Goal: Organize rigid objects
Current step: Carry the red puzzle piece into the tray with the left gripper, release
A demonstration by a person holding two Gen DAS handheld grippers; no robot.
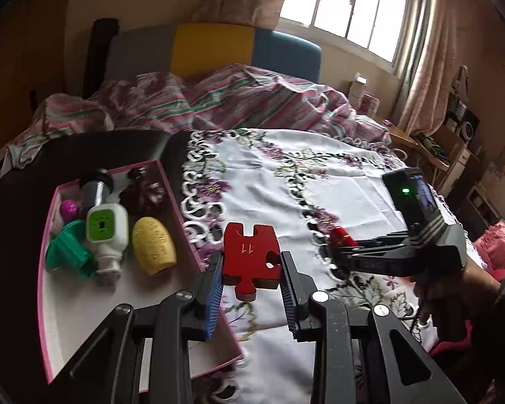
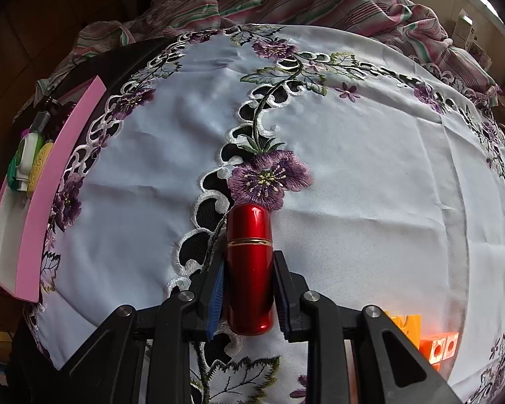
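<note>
Embroidered tablecloth (image 2: pixel 353 175); left gripper (image 1: pixel 251 271) clamped on red puzzle piece (image 1: pixel 250 256); right gripper (image 2: pixel 249 289) clamped on red tube (image 2: pixel 249 269); lower each level into pink tray (image 1: pixel 181 202), clear of bottles.

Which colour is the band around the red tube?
Gold band on the red tube; right wrist view.

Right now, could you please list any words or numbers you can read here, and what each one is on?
"11": on the red puzzle piece, upside down in the left wrist view.
Raised marks on the yellow egg-shaped piece: too blurred to read.
Small boxes by the window: too small to read.
</note>
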